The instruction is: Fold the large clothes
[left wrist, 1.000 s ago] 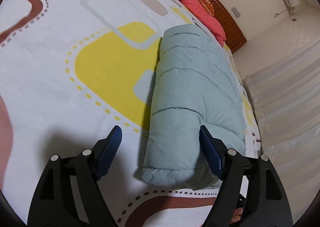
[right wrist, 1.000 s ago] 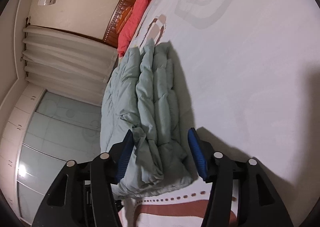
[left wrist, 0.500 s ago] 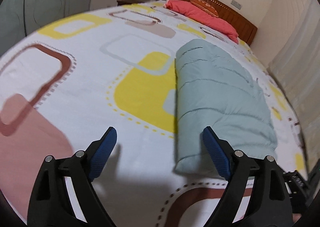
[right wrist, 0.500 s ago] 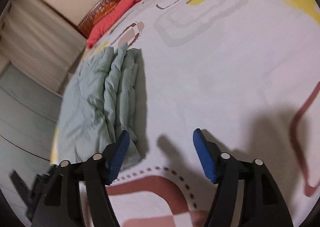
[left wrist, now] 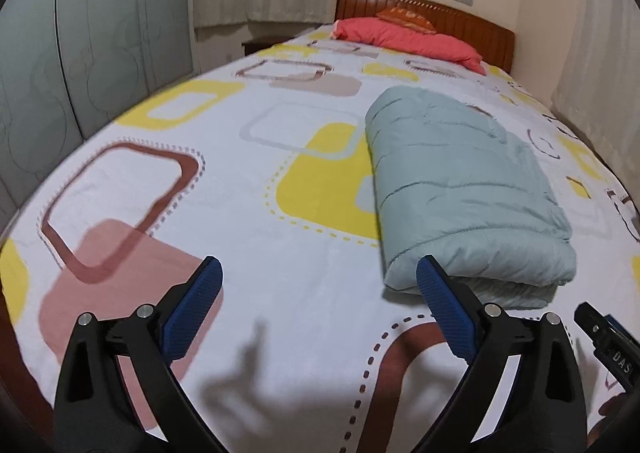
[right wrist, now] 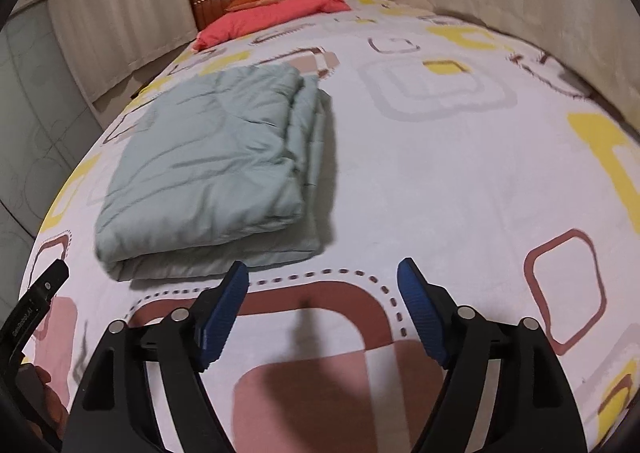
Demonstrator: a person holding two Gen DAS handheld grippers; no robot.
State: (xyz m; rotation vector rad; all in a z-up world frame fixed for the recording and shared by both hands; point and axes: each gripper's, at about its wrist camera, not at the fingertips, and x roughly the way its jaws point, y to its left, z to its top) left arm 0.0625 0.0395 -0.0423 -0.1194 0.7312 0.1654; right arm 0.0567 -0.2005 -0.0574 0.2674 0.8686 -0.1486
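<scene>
A pale green quilted garment lies folded into a thick rectangle on the patterned bed sheet. It also shows in the right wrist view, with stacked layers along its right edge. My left gripper is open and empty, near the bed's foot, with its right finger in front of the bundle's near corner. My right gripper is open and empty, just short of the bundle's near edge. Neither touches the garment.
A red pillow lies at the wooden headboard. Curtains and glass wardrobe doors flank the bed. The other gripper shows at each view's lower edge, to the right in the left wrist view and to the left in the right wrist view.
Both grippers have drawn back from straddling the bundle's near end and risen toward the bed's foot. The folded garment stays put on the sheet.
</scene>
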